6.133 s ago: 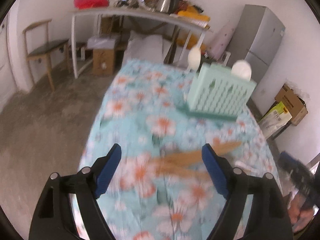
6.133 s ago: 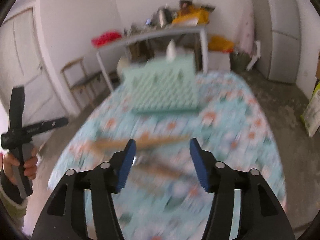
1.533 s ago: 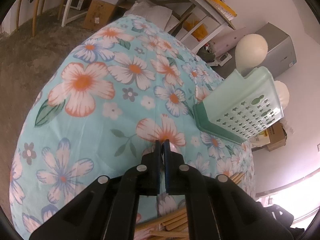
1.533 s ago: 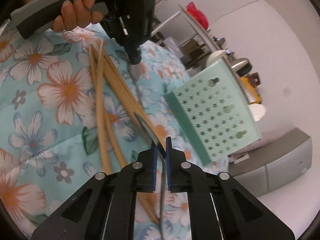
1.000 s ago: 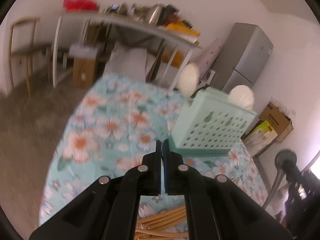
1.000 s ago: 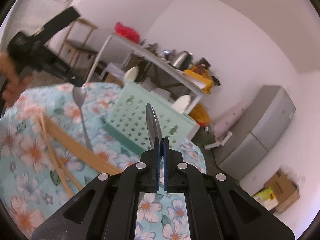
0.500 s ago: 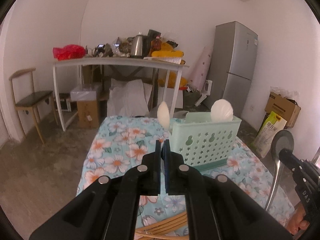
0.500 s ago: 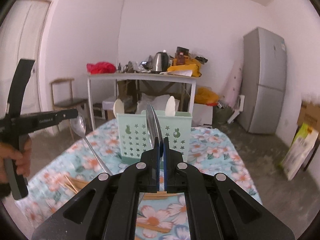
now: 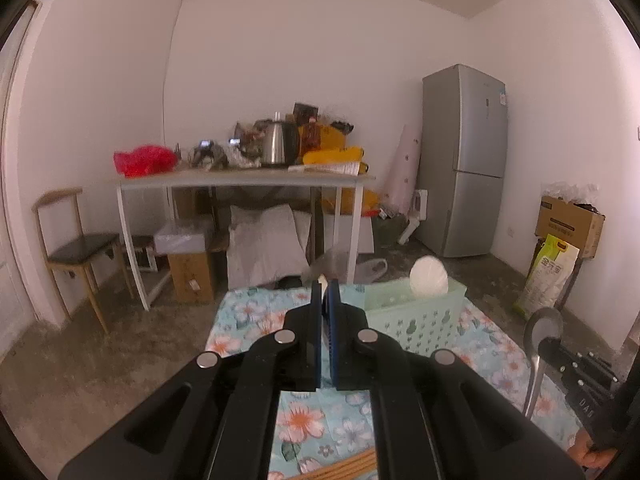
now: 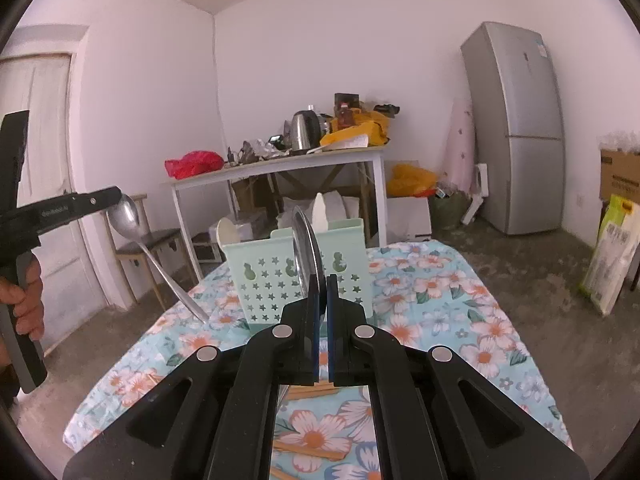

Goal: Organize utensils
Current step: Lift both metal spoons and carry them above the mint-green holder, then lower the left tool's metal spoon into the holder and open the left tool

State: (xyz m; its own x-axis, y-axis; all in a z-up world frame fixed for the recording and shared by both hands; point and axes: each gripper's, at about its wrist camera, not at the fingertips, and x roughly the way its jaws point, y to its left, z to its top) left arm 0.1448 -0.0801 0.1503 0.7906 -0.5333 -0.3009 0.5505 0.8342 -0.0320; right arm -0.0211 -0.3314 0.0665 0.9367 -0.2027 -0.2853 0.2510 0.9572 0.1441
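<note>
Floral tablecloth (image 10: 432, 304) | both tools pinching spoons (image 10: 306, 248) | chopsticks (image 10: 308, 394) half-hidden

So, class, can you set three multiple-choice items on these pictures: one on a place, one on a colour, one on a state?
1. Where does the basket stand?
A. on a chair
B. on the flowered tablecloth
C. on the fridge

2. What colour is the basket?
A. red
B. black
C. mint green

3. How is the right gripper?
A. shut on a metal spoon
B. wide open and holding nothing
C. shut on a chopstick

Answers:
1 B, its base rests on the flowered cloth.
2 C, its star-punched walls are pale green.
3 A, the spoon's bowl sticks up from between the closed fingers.
</note>
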